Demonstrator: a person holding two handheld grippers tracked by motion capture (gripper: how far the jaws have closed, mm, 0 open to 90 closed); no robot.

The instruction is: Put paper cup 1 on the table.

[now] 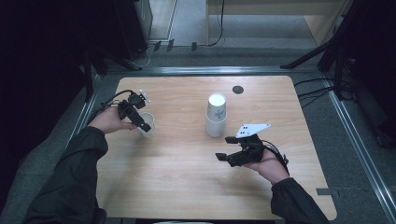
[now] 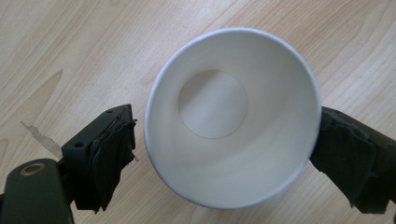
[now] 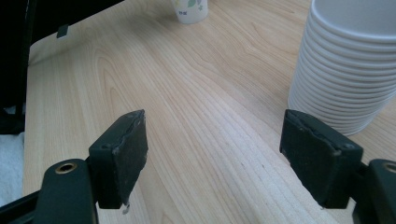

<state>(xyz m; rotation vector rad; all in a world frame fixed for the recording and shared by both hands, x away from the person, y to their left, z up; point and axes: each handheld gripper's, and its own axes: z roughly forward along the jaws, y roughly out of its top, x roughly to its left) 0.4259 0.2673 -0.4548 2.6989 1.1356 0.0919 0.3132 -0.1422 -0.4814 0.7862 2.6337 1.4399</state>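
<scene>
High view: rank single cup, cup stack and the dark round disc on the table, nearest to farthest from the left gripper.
1. Single paper cup: between the open jaws of the left gripper, at the table's left.
2. Cup stack: mid-table, to the right.
3. Dark round disc: beyond the stack, near the far edge.

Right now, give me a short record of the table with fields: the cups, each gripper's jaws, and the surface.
single cup: paper cup upright and empty on the left of the table
left gripper: jaws open, one on each side of the cup's rim, a gap at the left pad
cup stack: nested white cups, upright, mid-table
right gripper: jaws open, nothing between them, near the stack's base
surface: wooden table
</scene>
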